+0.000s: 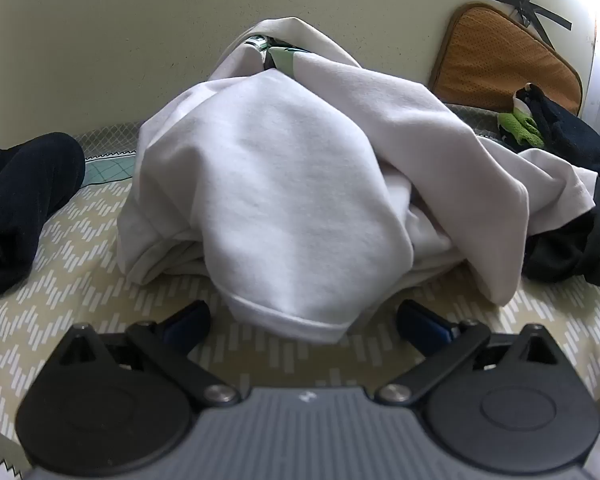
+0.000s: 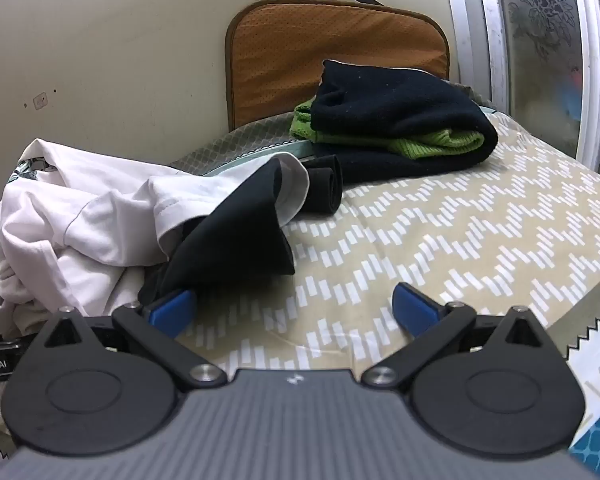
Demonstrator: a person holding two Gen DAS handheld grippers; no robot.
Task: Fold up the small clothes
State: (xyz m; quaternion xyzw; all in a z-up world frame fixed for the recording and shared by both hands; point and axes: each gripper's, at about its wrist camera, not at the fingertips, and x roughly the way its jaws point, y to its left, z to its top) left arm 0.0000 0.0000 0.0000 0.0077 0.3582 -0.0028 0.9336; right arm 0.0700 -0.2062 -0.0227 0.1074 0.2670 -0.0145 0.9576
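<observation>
The left gripper (image 1: 303, 322) is pointing down at a crumpled white cotton garment (image 1: 284, 184) that is lying heaped on a beige bedspread with a pattern of short white dashes (image 1: 76, 280). Its two blue-padded fingers (image 1: 188, 320) are standing spread wide, and the rounded hem of the white garment is hanging just ahead of the gap between them, with neither pad touching the cloth. A dark knitted piece (image 1: 24, 196) is lying well off to the left of this gripper. The right gripper (image 2: 296, 306) is also standing wide open over bare bedspread, holding nothing. A black cloth (image 2: 236, 236), partly tucked under the white garment's sleeve, is lying just ahead of its left finger (image 2: 172, 308), and whether the pad is touching it cannot be told. Further back, a folded stack of dark navy and green knitted clothes (image 2: 396, 128) is resting on the bed, well apart from the grippers, in front of an orange perforated mat (image 2: 332, 48) that is leaning against the cream wall (image 2: 120, 40).
</observation>
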